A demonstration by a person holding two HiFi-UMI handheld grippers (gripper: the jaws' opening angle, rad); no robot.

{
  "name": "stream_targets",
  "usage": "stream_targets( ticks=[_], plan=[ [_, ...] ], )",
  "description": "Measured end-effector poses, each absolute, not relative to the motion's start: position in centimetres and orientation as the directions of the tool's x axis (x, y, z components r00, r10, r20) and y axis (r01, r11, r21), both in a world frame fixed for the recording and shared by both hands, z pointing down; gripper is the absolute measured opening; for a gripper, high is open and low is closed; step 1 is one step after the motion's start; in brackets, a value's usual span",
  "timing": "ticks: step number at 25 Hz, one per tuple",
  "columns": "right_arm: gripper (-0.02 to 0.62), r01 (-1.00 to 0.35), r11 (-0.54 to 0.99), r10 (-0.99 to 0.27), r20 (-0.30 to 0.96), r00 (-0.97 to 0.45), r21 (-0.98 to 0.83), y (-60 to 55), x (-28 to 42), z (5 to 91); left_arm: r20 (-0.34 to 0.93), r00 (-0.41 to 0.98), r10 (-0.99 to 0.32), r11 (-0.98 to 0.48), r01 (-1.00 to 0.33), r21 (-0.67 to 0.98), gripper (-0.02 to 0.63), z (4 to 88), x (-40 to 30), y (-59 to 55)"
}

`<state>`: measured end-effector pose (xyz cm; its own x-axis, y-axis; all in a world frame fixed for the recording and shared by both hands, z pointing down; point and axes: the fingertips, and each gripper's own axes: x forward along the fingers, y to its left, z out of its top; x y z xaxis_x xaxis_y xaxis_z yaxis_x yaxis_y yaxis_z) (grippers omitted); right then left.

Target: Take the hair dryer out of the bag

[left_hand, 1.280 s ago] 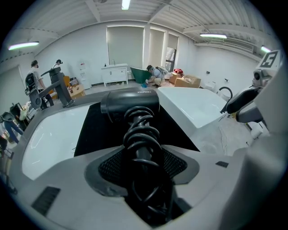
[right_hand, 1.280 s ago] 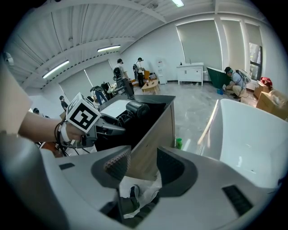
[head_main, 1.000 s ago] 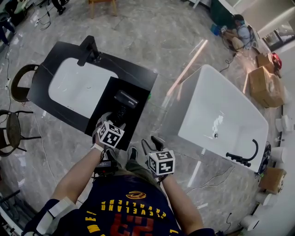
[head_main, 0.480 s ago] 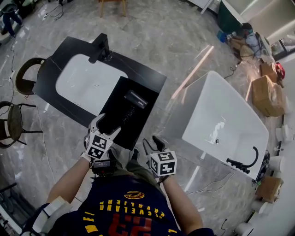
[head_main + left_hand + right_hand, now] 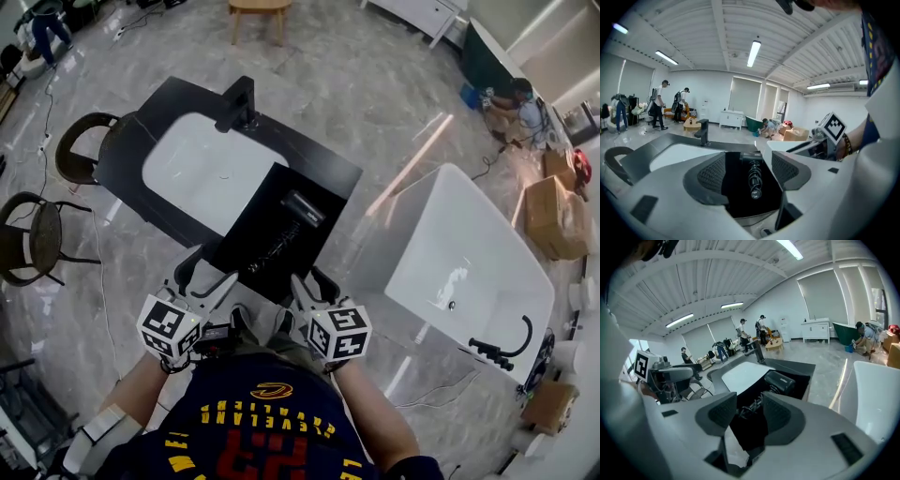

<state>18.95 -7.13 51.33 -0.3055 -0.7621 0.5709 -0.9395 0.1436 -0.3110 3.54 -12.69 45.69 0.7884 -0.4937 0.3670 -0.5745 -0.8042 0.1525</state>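
A black hair dryer (image 5: 302, 210) with a coiled cord lies on a flat black bag (image 5: 246, 225) at the right end of a black sink counter (image 5: 141, 131). Both grippers hover near the bag's near edge, short of the dryer. My left gripper (image 5: 204, 277) is open; its jaws have just been closing slightly, with nothing between them. My right gripper (image 5: 311, 281) is open and empty. In the left gripper view the dryer (image 5: 752, 176) shows beyond the left gripper (image 5: 749, 169). In the right gripper view the dryer (image 5: 780, 380) lies past the right gripper (image 5: 749, 409).
The counter has a white basin (image 5: 202, 173) and a black faucet (image 5: 239, 103). A white bathtub (image 5: 469, 262) stands on the right. Two chairs (image 5: 80, 150) (image 5: 28, 246) are on the left. Cardboard boxes (image 5: 553, 211) and a crouching person (image 5: 520, 98) are far right.
My left gripper has pulled back from over the dryer's handle toward the person's body. The right gripper shifted slightly forward. The dryer stays on the bag.
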Motion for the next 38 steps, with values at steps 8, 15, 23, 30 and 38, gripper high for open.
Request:
stream_targets(
  ticks=[8, 15, 23, 30, 38],
  plan=[
    [0.176, -0.901, 0.253, -0.817, 0.420, -0.394, -0.353, -8.6, 14.9, 43.6, 0.181, 0.835, -0.519, -0.792, -0.550, 0.265, 0.185, 35.7, 2.4, -9.5],
    [0.064, -0.883, 0.323, -0.847, 0.312, -0.430, -0.341, -9.2, 12.9, 38.3, 0.171, 0.758, -0.629, -0.680, -0.644, 0.352, 0.003, 34.6, -2.3, -10.0],
    [0.009, -0.889, 0.389, -0.846, 0.288, -0.449, -0.241, -8.9, 10.8, 36.0, 0.156, 0.773, -0.615, -0.698, -0.625, 0.350, 0.003, 33.9, -1.0, -9.0],
    [0.009, -0.895, 0.395, -0.852, 0.282, -0.441, -0.206, -8.6, 11.3, 36.3, 0.150, 0.762, -0.630, -0.693, -0.639, 0.333, 0.003, 33.3, -1.6, -9.9],
    [0.009, -0.894, 0.399, -0.849, 0.285, -0.444, -0.204, -8.2, 11.1, 36.4, 0.158, 0.754, -0.637, -0.682, -0.648, 0.340, 0.003, 33.7, -1.8, -9.8]
  ],
)
